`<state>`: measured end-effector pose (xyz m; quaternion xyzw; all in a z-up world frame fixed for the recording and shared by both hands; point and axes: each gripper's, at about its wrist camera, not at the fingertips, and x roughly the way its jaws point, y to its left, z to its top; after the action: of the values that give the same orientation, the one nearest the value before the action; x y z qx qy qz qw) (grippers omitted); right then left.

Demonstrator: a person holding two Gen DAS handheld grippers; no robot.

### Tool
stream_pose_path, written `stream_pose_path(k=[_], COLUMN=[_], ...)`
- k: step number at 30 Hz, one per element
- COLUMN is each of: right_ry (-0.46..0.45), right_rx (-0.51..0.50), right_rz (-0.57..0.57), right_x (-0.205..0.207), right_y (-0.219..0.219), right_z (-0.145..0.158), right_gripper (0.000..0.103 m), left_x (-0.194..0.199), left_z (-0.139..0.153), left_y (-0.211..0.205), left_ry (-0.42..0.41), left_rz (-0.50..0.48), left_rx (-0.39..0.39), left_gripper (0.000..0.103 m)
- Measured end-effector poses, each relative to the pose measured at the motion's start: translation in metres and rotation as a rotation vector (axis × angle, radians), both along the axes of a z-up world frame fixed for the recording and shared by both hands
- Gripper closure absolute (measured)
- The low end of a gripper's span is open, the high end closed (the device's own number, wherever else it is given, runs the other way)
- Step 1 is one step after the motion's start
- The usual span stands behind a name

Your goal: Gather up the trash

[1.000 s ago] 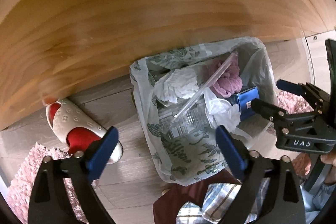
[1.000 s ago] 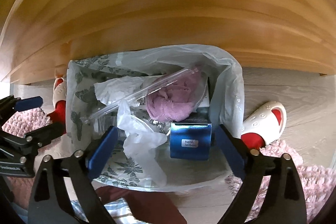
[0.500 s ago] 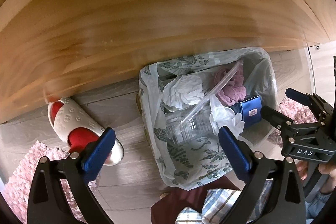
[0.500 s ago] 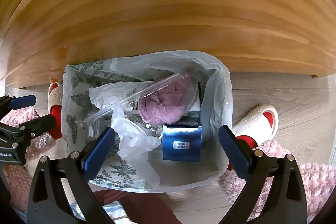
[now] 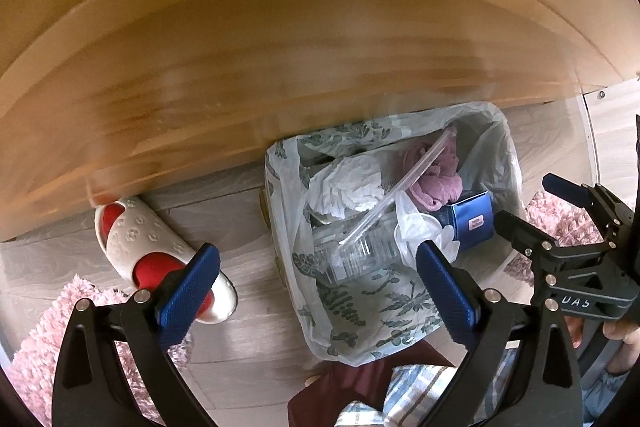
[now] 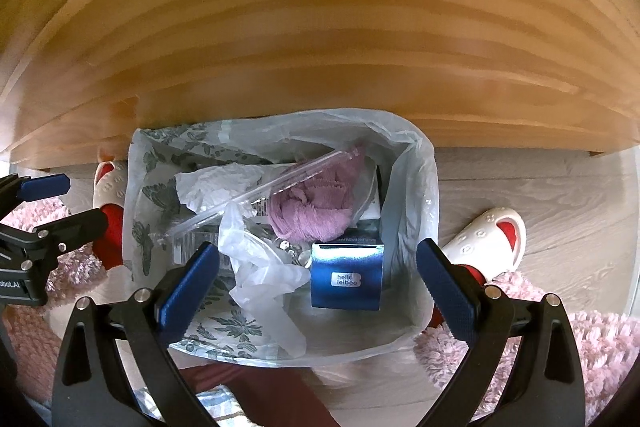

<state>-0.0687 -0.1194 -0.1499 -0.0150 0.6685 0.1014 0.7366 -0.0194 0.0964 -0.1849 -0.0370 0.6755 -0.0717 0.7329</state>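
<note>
A bin lined with a leaf-printed plastic bag (image 5: 360,311) (image 6: 152,187) stands on the floor under a wooden tabletop. Inside lie crumpled white paper (image 5: 348,183) (image 6: 216,183), a purple cloth (image 5: 436,179) (image 6: 316,211), a blue box (image 5: 472,221) (image 6: 347,277), a clear plastic container (image 5: 360,255) and a thin white plastic bag (image 6: 256,275). My left gripper (image 5: 318,287) hangs open above the bin's left side, holding nothing. My right gripper (image 6: 318,283) is open above the bin, empty; it also shows at the right (image 5: 524,203) of the left wrist view.
The wooden tabletop (image 5: 280,59) (image 6: 320,47) overhangs the bin's far side. White and red slippers (image 5: 156,251) (image 6: 484,243) lie on the wood floor either side. Pink shaggy rugs (image 5: 44,339) (image 6: 560,355) flank the bin. A person's dark red and plaid clothing (image 5: 400,387) sits below.
Both grippers have risen and pulled back from the bin, which looks smaller and lower now. More tabletop fills the upper view. Both stay open and empty.
</note>
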Motion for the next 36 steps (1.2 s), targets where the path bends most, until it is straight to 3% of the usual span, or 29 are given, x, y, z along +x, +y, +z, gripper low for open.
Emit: stream_pose_path(k=[23, 36], right_ry=[-0.104, -0.15], right_rx=[-0.003, 0.025], right_rz=[0.002, -0.045], right_x=[-0.011, -0.017], right_y=[0.0, -0.013], right_z=[0.042, 0.063], right_gripper=[0.009, 0.009], left_x=[-0.007, -0.015], left_z=[0.014, 0.038], left_y=[0.0, 0.006], left_ry=[-0.058, -0.145], left_rz=[-0.002, 0.023], left_rx=[-0.009, -0.016], left_gripper=[0.008, 0.008])
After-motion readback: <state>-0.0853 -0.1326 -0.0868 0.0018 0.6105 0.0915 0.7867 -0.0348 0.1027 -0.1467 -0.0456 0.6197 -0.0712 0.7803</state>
